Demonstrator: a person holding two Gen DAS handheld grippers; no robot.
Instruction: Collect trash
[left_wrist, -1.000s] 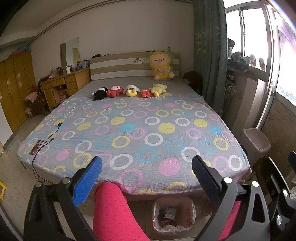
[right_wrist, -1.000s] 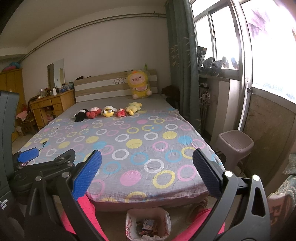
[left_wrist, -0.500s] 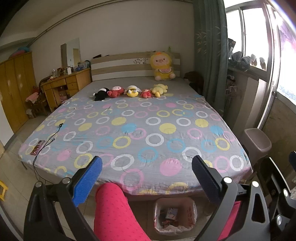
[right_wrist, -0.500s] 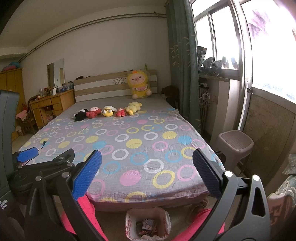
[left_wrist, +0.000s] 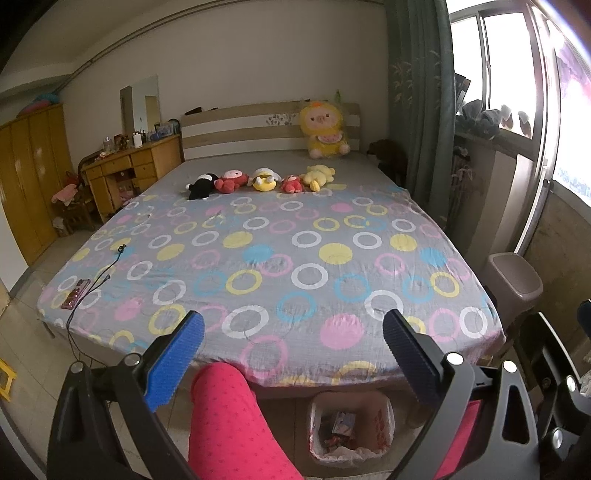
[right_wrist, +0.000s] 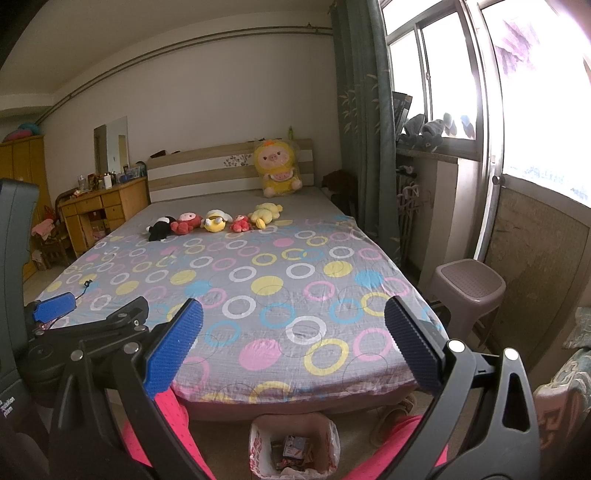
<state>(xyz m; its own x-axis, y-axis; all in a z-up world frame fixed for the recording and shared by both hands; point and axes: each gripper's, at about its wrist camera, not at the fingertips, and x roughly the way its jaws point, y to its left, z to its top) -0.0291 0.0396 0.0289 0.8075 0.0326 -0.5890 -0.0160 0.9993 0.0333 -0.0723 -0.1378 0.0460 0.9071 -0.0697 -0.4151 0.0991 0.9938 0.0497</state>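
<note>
Circle-print bed (left_wrist: 280, 258), tiled floor (left_wrist: 22, 332) (bedroom)

Bed (left_wrist: 280, 258) top clear, knee (left_wrist: 225, 406) blocks bin (left_wrist: 351, 428)

A home bedroom: a wide bed (left_wrist: 273, 258) fills it, plush toys (left_wrist: 258, 181) lined near its headboard, a desk (left_wrist: 129, 166) and wardrobe (left_wrist: 29, 177) left of it, a curtained window (right_wrist: 436, 74) right.

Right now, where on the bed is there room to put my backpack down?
The bedspread is bare from the row of small plush toys down to the foot. Crowded spots: that toy row, and the left corner with the phone and its cable.
</note>
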